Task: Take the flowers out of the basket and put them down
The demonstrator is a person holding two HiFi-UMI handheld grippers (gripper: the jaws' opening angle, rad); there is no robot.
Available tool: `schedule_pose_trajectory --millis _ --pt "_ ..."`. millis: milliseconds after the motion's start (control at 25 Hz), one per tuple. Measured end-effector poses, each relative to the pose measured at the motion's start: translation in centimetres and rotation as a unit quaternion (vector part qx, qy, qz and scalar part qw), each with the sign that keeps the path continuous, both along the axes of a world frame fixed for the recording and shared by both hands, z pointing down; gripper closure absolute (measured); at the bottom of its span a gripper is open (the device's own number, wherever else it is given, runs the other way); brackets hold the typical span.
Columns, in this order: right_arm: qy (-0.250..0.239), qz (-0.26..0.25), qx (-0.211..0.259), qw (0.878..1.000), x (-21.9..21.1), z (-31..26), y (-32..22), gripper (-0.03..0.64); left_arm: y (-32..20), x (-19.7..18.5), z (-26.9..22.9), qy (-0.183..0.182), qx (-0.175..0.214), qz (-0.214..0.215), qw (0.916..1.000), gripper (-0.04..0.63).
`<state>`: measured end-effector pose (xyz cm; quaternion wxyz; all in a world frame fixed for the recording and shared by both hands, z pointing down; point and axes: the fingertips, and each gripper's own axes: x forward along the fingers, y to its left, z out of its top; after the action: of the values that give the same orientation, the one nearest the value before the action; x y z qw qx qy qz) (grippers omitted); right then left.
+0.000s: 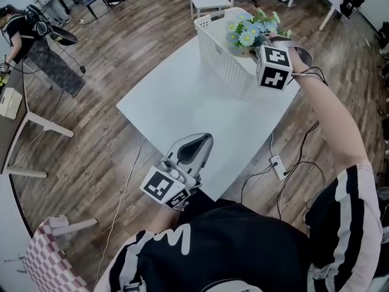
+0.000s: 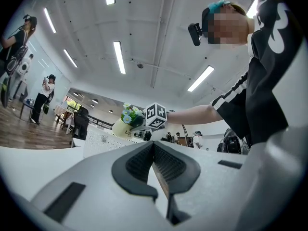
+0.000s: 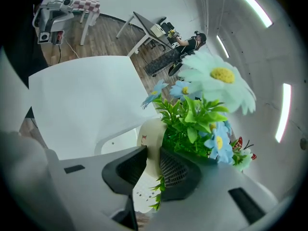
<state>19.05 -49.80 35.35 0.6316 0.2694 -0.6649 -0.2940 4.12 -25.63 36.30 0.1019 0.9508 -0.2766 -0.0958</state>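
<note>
Your right tool (image 3: 151, 170) grasps the flowers (image 3: 202, 114) by the rim of their pot (image 3: 150, 141), above the basket (image 1: 219, 53); your left tool (image 2: 154, 162) is clenched, empty. Probably light and top-heavy: carry upright to the bench (image 1: 182, 102).

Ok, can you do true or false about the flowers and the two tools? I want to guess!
1. The right tool grips the cream flower pot by its rim. True.
2. The left tool holds a flower. False: the left tool is closed with nothing in it.
3. The white basket sits on the floor. False: the basket stands on the white table.
4. The flowers are blue and white with green leaves. True.
</note>
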Motion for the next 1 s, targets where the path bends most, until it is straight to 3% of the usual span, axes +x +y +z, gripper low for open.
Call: schedule_pose_trajectory --millis 600,1000 --pt "0.011 -0.072 0.015 0.997 -4.0 -1.8 6.4 0.522 5.4 -0.2 -1.6 -0.006 0.021 -0.030 0.9993 0.591" --pt "0.017 -0.106 0.007 0.994 -8.0 -1.4 8.7 0.522 5.8 -1.8 -2.3 -0.013 0.017 -0.020 0.9996 0.591"
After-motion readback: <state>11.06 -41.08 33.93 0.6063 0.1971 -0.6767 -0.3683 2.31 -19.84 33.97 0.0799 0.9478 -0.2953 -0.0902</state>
